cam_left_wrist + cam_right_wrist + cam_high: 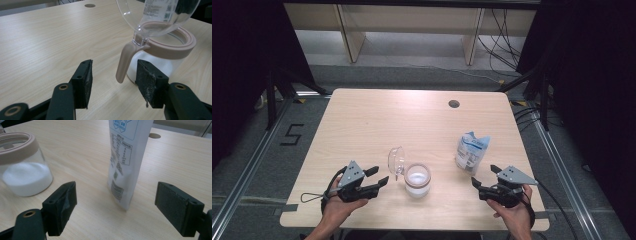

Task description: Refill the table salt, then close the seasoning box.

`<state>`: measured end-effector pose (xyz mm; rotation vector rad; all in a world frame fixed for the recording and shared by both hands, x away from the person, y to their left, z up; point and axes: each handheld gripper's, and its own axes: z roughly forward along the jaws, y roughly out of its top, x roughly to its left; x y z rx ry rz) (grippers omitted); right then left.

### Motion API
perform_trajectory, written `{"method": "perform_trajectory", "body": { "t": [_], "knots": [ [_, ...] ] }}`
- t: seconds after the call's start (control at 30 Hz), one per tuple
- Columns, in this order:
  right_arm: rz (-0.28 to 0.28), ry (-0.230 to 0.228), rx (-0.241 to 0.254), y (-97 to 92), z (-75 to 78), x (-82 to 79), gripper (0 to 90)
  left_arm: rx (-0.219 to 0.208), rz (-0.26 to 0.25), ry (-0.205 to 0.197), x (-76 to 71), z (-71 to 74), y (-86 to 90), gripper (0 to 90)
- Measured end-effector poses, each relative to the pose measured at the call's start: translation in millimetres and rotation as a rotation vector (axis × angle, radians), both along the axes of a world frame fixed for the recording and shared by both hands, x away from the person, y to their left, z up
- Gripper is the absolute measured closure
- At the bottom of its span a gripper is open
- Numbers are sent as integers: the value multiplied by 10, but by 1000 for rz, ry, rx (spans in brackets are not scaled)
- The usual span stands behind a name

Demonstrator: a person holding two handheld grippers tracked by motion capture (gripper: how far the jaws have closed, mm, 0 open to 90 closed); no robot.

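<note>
Left hand-held gripper (pixel 379 177) sat released just beside the clear glass jar with a beige rim and white powder (pixel 417 180), its beige latch tab (pixel 124 63) between the pads, untouched. Right hand-held gripper (pixel 484 177) gaped wide, empty, facing the white-and-blue printed pouch (pixel 471 152) standing on the light wooden tabletop (pixel 362 125).

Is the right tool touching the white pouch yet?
Apart. In the right gripper view the right tool stands open, both jaws clear of the white pouch, with bare table showing between each jaw and the pouch.
</note>
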<state>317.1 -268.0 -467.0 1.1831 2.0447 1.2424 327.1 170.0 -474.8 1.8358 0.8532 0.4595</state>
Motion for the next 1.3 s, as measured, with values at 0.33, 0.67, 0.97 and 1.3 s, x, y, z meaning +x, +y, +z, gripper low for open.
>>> {"method": "perform_trajectory", "body": {
  "t": [0.33, 0.67, 0.97, 1.3],
  "knots": [
    [30, -9, -35, -27, -13, -3, 198, -20, 11, -15, 75, 102, 9, 493],
    [16, 3, -30, -25, -17, -54, 204, -42, 0, -7, 120, 178, 19, 535],
    [19, 3, -23, -22, -24, -55, 207, -46, -12, -41, 133, 296, 8, 585],
    [13, 13, -22, -9, -32, -54, 211, -38, -43, -62, 137, 376, -43, 753]
  ]
}}
